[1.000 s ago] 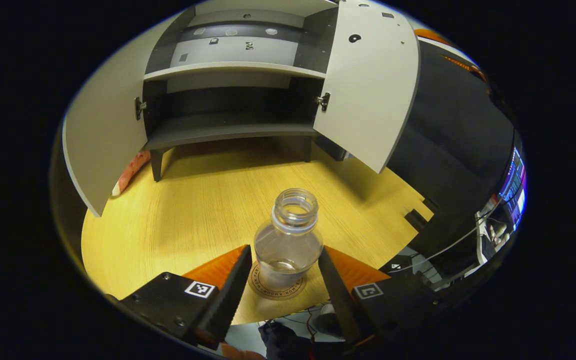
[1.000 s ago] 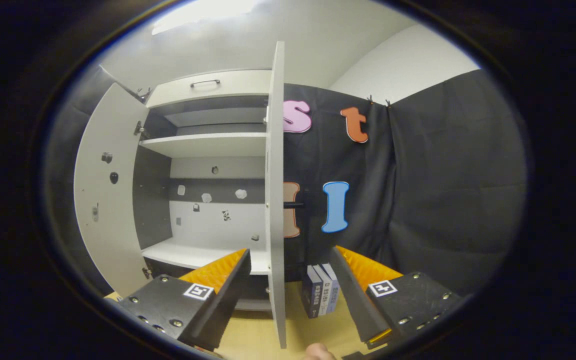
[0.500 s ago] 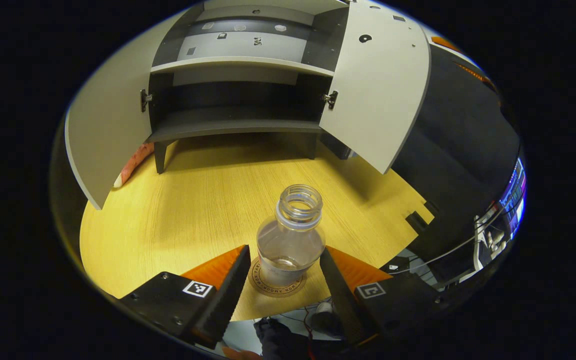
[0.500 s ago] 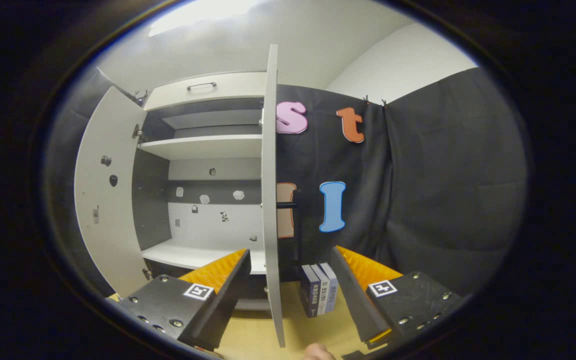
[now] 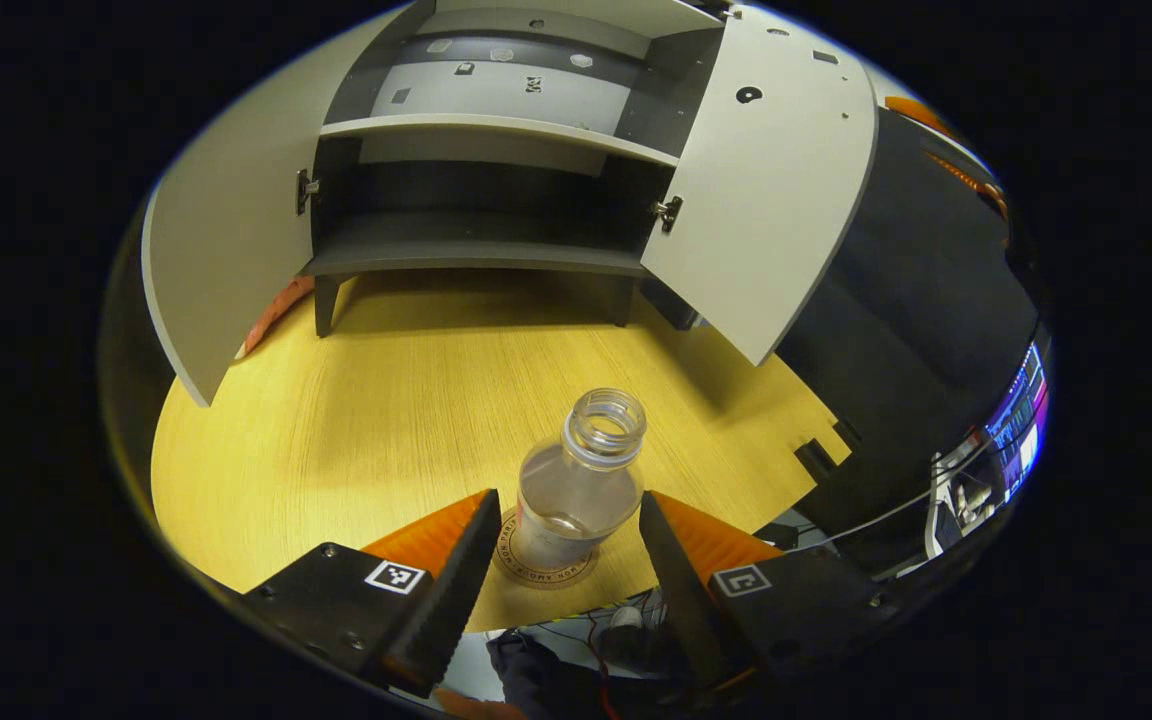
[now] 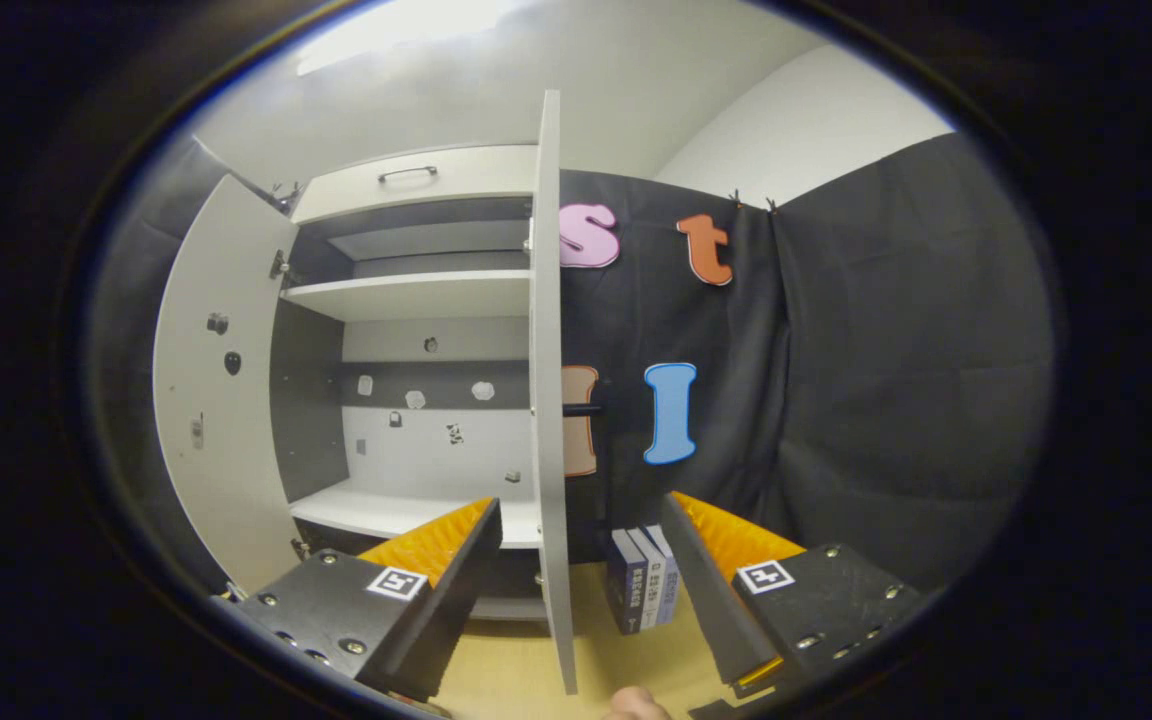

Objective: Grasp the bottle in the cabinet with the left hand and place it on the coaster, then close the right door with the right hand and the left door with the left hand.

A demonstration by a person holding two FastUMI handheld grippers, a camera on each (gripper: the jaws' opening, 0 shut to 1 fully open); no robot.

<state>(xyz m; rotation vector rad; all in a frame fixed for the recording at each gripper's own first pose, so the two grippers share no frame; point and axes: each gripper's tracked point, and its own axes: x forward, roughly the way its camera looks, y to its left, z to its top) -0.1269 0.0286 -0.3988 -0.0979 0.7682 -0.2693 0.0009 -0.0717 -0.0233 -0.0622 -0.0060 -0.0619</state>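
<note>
The clear, uncapped plastic bottle stands on the round brown coaster near the front edge of the yellow wooden table, so placing looks done. The left gripper is spread wide, fingers either side, apparently not touching. At twelve o'clock the grey cabinet gapes, both doors unclosed. The right gripper, likewise spread, straddles the right door edge.

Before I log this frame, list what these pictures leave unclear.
- Left gripper view: the bottle's foot covers most of the coaster, so whether it sits centred is unclear.
- Right gripper view: the right door stands edge-on and hides its outer face.
- Right gripper view: print on the small boxes is too small to read.
</note>
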